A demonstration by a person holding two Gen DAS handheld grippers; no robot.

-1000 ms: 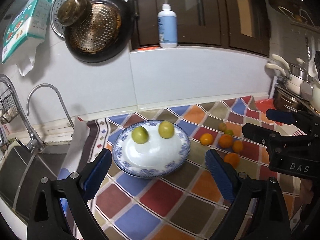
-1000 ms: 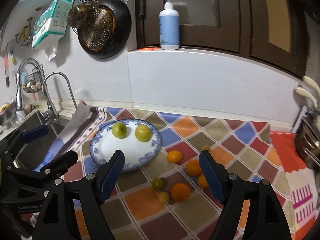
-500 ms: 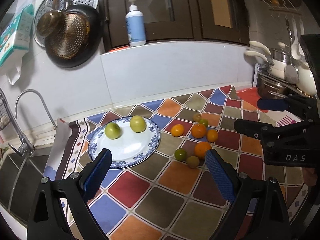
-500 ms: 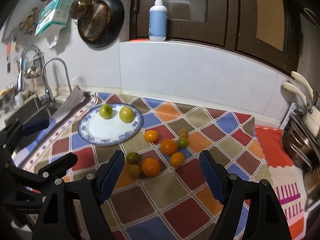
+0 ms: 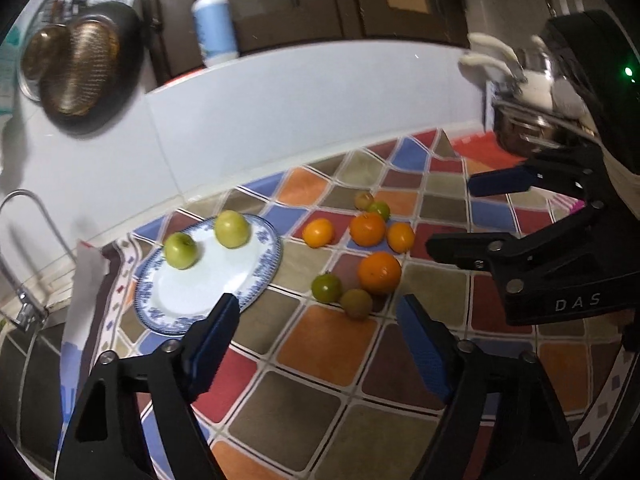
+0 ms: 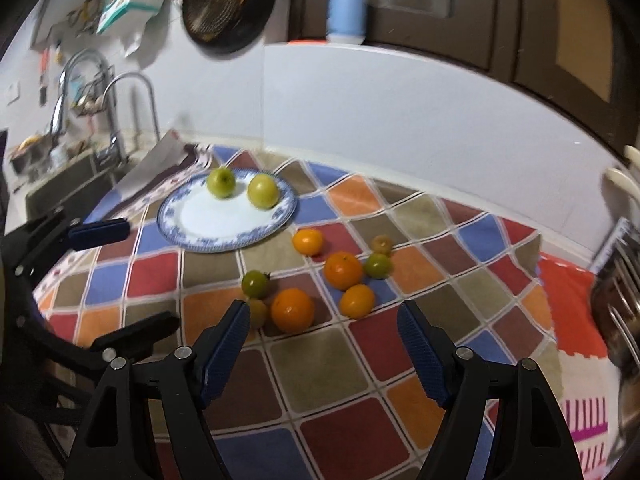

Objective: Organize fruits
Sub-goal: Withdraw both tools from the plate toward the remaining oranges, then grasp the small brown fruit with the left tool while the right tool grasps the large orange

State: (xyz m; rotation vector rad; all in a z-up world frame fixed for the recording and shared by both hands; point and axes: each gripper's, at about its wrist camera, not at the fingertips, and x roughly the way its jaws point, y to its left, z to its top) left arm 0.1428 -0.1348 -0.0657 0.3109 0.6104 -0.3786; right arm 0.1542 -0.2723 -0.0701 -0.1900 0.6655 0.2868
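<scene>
Loose fruit lies in a cluster on the multicoloured checked tablecloth (image 6: 360,360), to the right of a white plate with a blue patterned rim (image 6: 224,242). The cluster comprises a large orange (image 6: 292,309) nearest the cameras, a second large orange (image 6: 343,270) behind it, a small orange fruit (image 6: 357,300) to its right and another small orange fruit (image 6: 307,241) nearest the plate. Among them are a dark green round fruit (image 6: 255,283), a dull yellow-green fruit (image 6: 258,312) touching the near orange's left side, a bright green fruit (image 6: 378,265) beside the second orange, and a small brownish fruit (image 6: 382,245) at the back.

Two yellow-green apples (image 6: 221,182) (image 6: 263,191) sit side by side on the far half of the plate, apart from each other. The near half of the plate is bare.

The left gripper (image 5: 318,328) stands with its blue-padded fingers (image 5: 216,332) apart and nothing between them; its jaws have just been closing. It is held above the cloth, short of the cluster, its left finger overlapping the plate's near rim in the left wrist view. The right gripper (image 6: 322,334) likewise has its fingers (image 6: 420,344) parted and empty, the jaws having just narrowed slightly, and it is held above the cloth, short of the near orange.

Behind the cloth runs a white tiled wall (image 6: 400,120). A blue pump bottle (image 6: 347,2) stands on the ledge above, before dark wooden cabinets (image 6: 520,20). A dark pan with a metal strainer (image 6: 224,4) hangs on the wall, and a chrome tap (image 6: 132,100) rises over a sink (image 6: 68,188) at the left.
</scene>
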